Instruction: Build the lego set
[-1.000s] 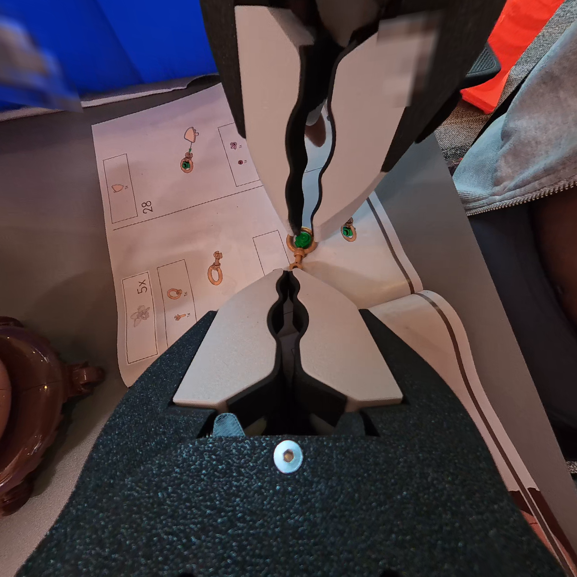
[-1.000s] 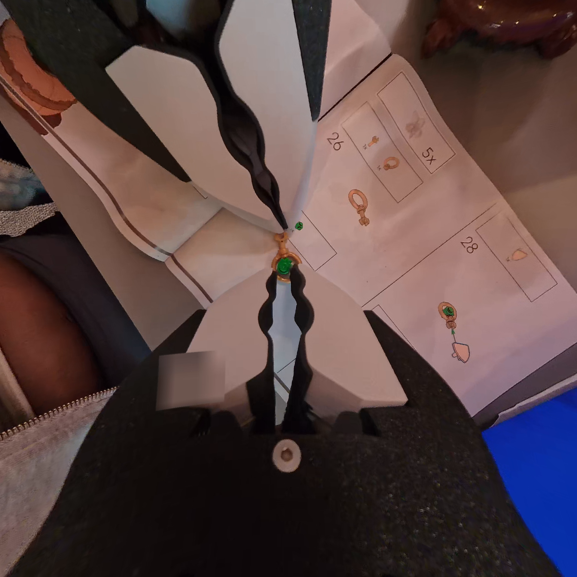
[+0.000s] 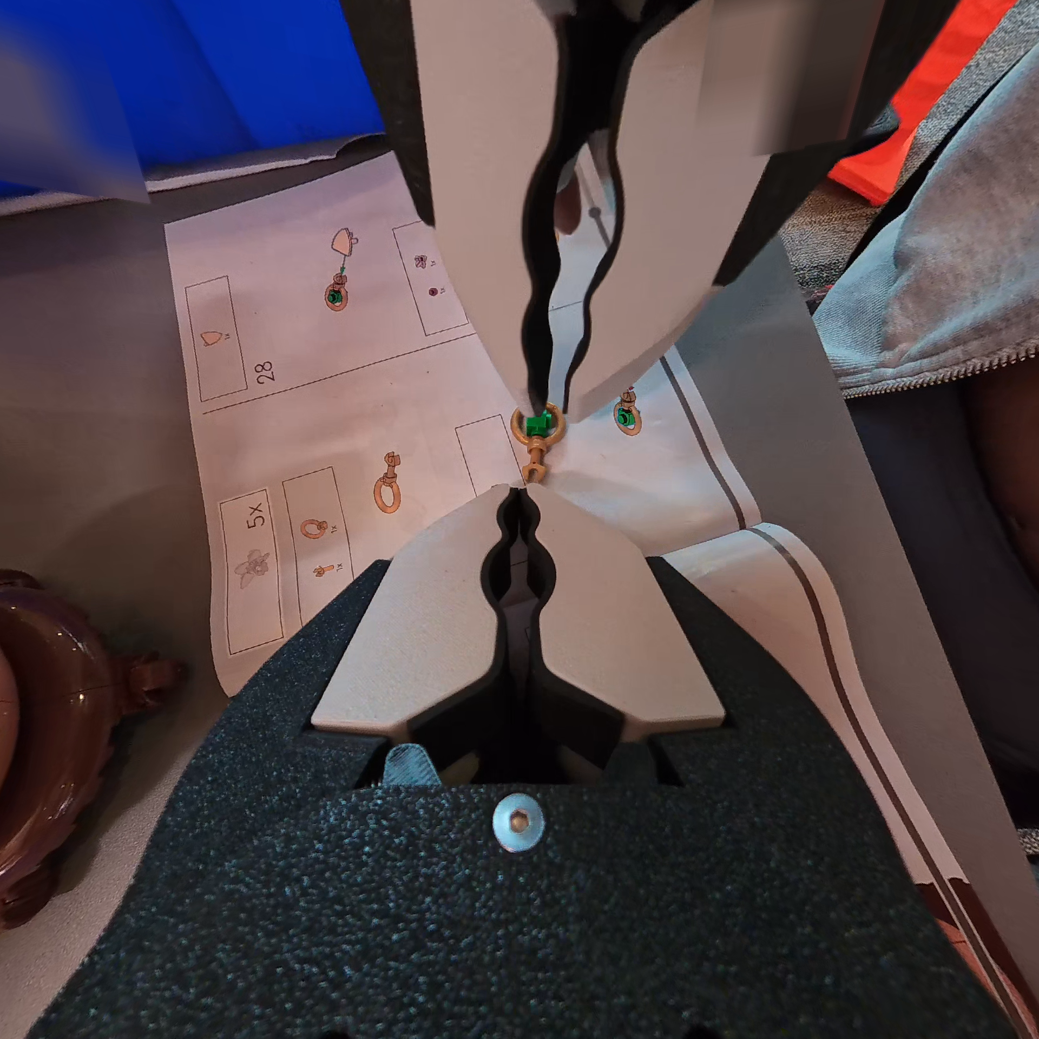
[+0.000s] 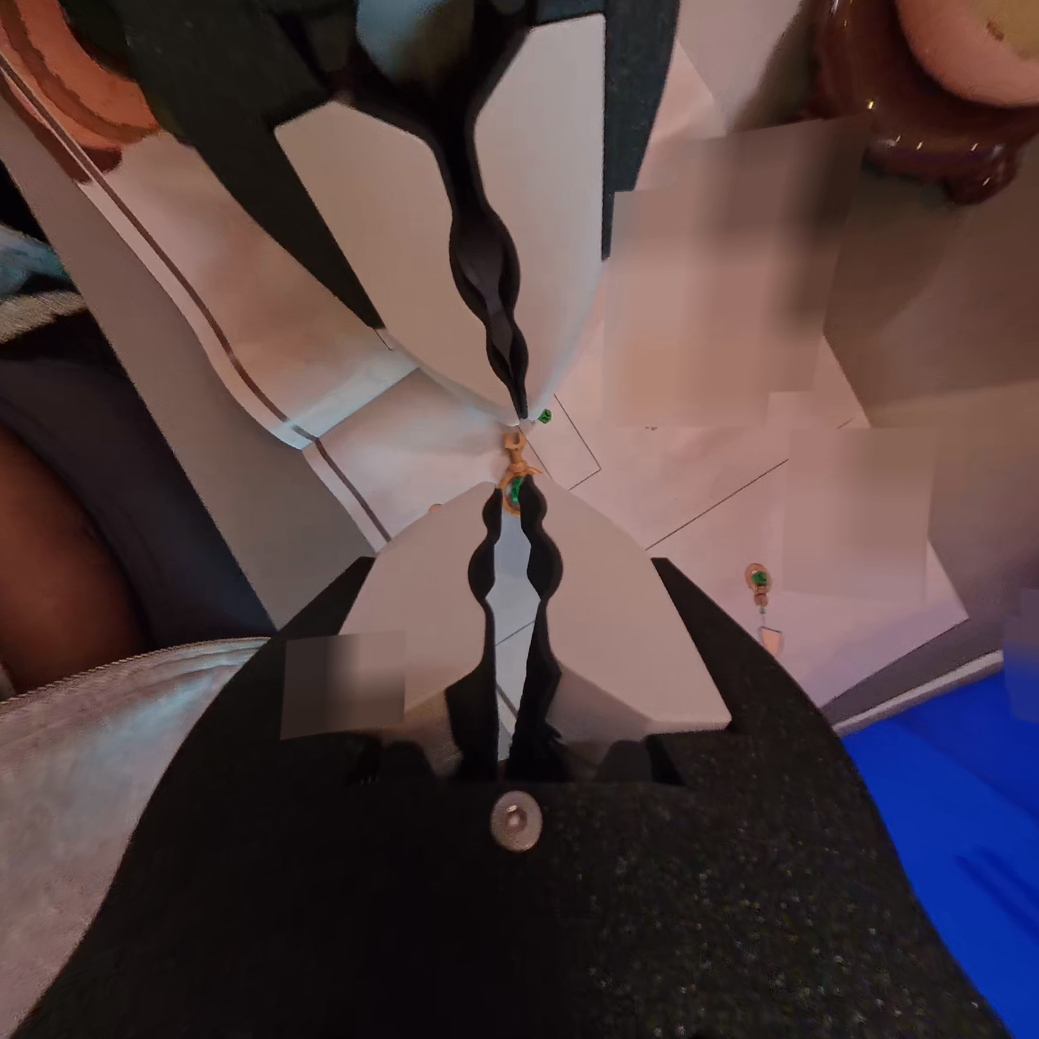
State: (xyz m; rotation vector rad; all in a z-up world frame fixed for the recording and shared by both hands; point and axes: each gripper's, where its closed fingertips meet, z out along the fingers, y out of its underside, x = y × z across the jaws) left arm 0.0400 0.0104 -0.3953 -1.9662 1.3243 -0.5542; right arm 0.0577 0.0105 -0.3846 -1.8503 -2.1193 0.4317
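**Gold ring piece held between two opposed grippers above the instruction sheet**

At the far left of the left wrist view, a glossy brown rounded model (image 3: 50, 731) sits on the grey table (image 3: 84, 393). Beside it lies the open instruction booklet (image 3: 315, 405), its pages curling upward at the fold.

At centre, the left gripper (image 3: 520, 488) has its jaws pressed together at the tips, pinching the lower stem end of the gold ring piece (image 3: 537, 436). A small green stud (image 3: 538, 423) sits inside the ring. The ring piece hangs in the air above the booklet, spanning the gap between both tools.

The right gripper (image 3: 548, 402) enters from the top of this view, tips meeting the ring's upper edge. In the right wrist view the right gripper (image 4: 510, 495) stands narrow, its tips gripping the ring with the stud (image 4: 514, 490) between them.

At the right, a grey zipped sleeve (image 3: 927, 292) borders the table edge.
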